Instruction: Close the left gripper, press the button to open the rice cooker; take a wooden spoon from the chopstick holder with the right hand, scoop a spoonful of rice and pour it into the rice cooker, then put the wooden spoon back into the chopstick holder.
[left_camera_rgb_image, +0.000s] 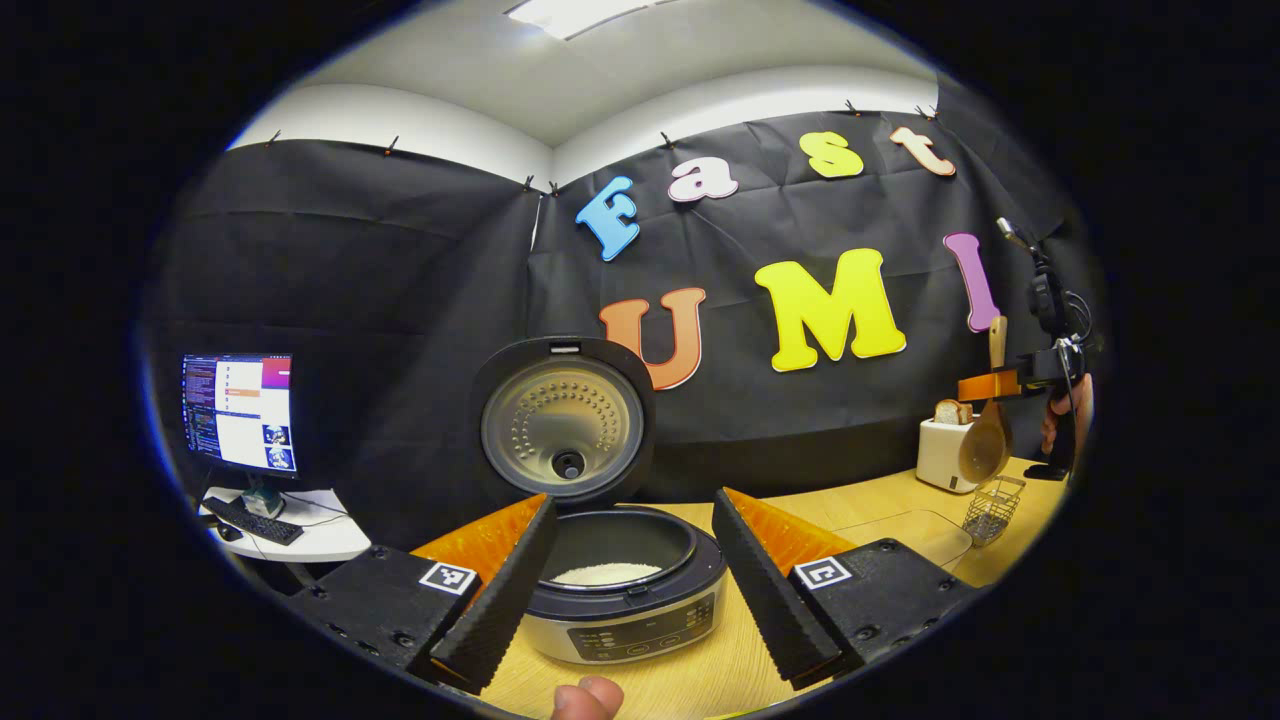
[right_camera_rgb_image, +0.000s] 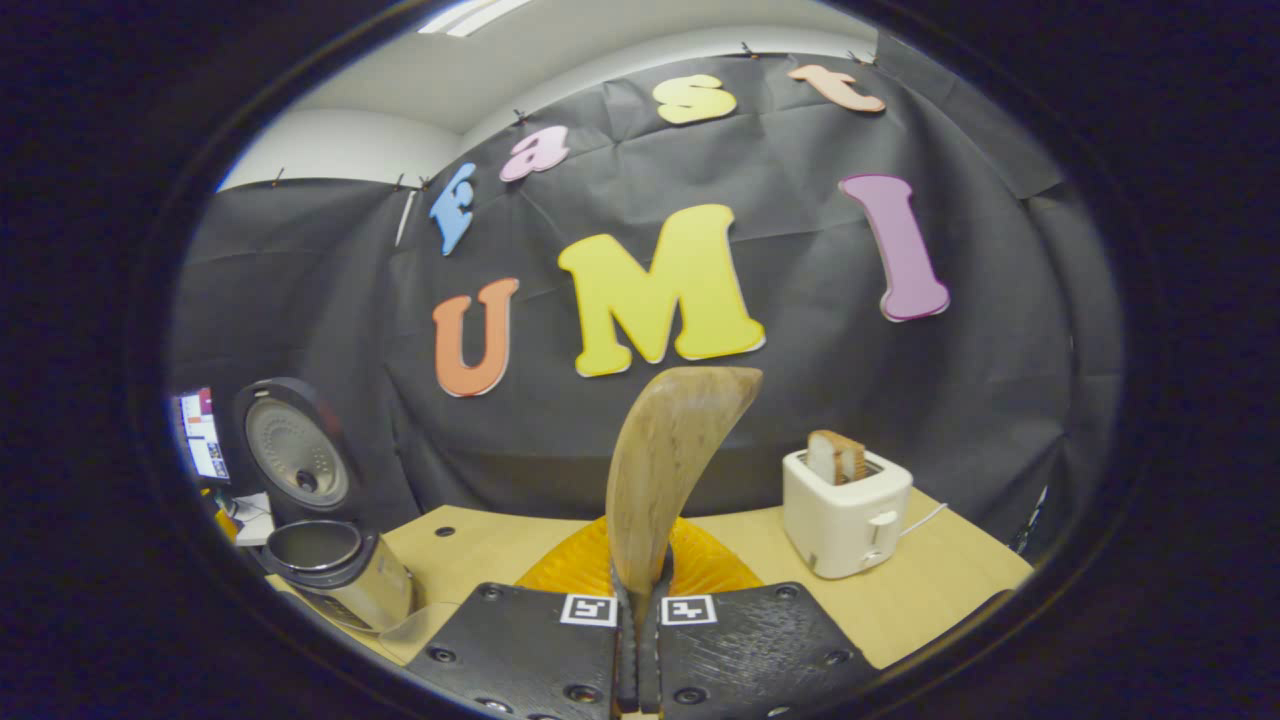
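The rice cooker (left_camera_rgb_image: 625, 590) stands open on the wooden table, lid (left_camera_rgb_image: 565, 420) upright and white rice in the pot. My left gripper (left_camera_rgb_image: 635, 500) is open, its fingers either side of the cooker and apart from it. At the far right, my right gripper (left_camera_rgb_image: 1000, 385) holds the wooden spoon (left_camera_rgb_image: 985, 445) upright, bowl hanging down just above the wire chopstick holder (left_camera_rgb_image: 993, 508). In the right gripper view, my right gripper (right_camera_rgb_image: 640, 600) is shut on the wooden spoon (right_camera_rgb_image: 665, 460), which rises between its fingers. The open rice cooker (right_camera_rgb_image: 340, 570) sits at the lower left.
A white toaster (right_camera_rgb_image: 845, 510) with a slice of bread stands at the back right of the table (right_camera_rgb_image: 480, 545). A clear container (left_camera_rgb_image: 905, 535) lies between the cooker and the holder. A monitor (left_camera_rgb_image: 238, 410) and keyboard sit on a side desk at the left. A thumb (left_camera_rgb_image: 585, 697) shows at the bottom.
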